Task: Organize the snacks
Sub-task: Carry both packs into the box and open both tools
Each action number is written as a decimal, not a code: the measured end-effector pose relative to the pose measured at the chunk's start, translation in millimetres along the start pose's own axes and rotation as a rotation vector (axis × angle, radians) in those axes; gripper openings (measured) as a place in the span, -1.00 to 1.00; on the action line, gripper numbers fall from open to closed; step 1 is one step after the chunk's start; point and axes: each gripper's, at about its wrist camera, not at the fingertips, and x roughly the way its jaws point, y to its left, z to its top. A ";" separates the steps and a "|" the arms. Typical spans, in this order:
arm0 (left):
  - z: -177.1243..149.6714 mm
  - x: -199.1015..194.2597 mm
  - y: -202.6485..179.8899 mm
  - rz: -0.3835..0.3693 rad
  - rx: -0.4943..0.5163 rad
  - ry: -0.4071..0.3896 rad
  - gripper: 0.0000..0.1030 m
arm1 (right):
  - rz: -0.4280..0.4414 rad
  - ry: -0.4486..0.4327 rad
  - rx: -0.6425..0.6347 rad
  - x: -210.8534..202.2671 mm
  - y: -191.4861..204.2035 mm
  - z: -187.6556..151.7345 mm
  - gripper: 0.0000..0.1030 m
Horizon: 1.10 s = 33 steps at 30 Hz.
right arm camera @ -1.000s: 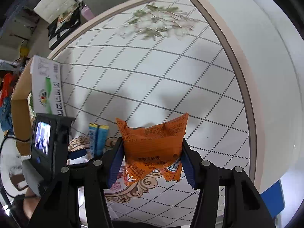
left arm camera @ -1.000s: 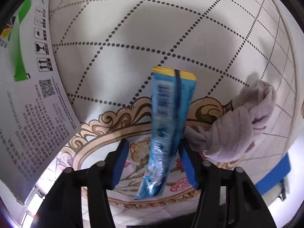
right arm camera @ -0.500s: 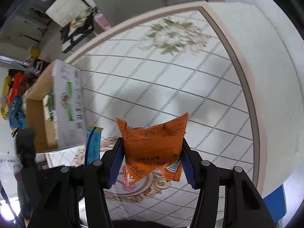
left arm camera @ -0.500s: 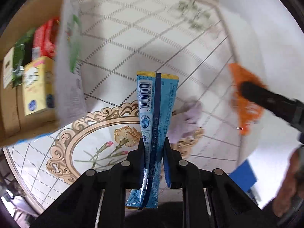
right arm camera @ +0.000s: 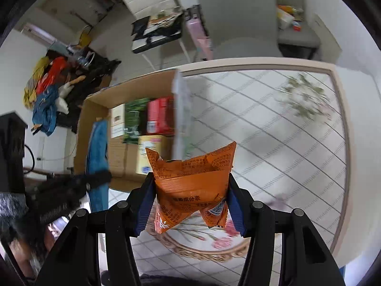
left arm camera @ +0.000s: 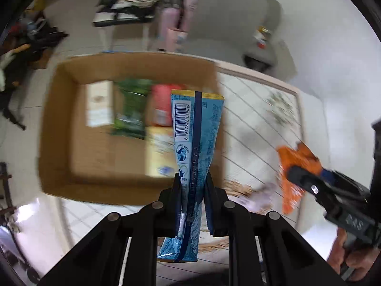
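Up close, the left gripper (left arm camera: 192, 186) has its fingers (left arm camera: 176, 190) clamped on a long blue packet (left arm camera: 195, 143), which stands upright between them with its barcode and yellow top edge facing the camera. Behind the packet, toward 11 o'clock in the left wrist view, sits an open cardboard box (left arm camera: 59, 128) on the patterned surface (left arm camera: 257, 124). Inside the box lie a green packet (left arm camera: 131, 107), a red packet (left arm camera: 159, 104), a yellow box (left arm camera: 158, 150) and a pale carton (left arm camera: 98, 107), all blurred. The blue packet's upper end overlaps the box's right wall in this view; whether it is over the opening cannot be told.

At 3 o'clock in the same view, the right gripper (left arm camera: 300, 174) shows from the side, pinching an orange packet (left arm camera: 293, 166), with a hand (left arm camera: 345, 257) at its handle toward 4 o'clock.

From the right wrist view, the right gripper (right arm camera: 190, 190) has its blue-padded fingers (right arm camera: 145, 205) closed on the crumpled orange packet (right arm camera: 190, 186), held above the surface (right arm camera: 273, 131). The cardboard box (right arm camera: 92, 128) lies toward 10 o'clock, its white flap (right arm camera: 181, 109) standing up on the near side. The blue packet (right arm camera: 97, 157) appears at 9 o'clock, in front of the box's left part, held by the left gripper (right arm camera: 95, 178). A small pale cloth (right arm camera: 277, 201) rests on the surface at 4 o'clock.
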 end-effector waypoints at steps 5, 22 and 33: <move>24.2 15.3 66.1 0.067 -0.056 0.044 -0.73 | 0.036 0.055 -0.023 39.6 59.0 14.0 0.14; 57.9 93.8 165.1 0.133 -0.125 0.226 -0.70 | 0.022 0.238 -0.009 190.6 148.4 33.8 0.14; 50.3 79.5 163.2 0.153 -0.130 0.216 -0.32 | 0.044 0.239 0.043 205.7 144.9 27.8 0.55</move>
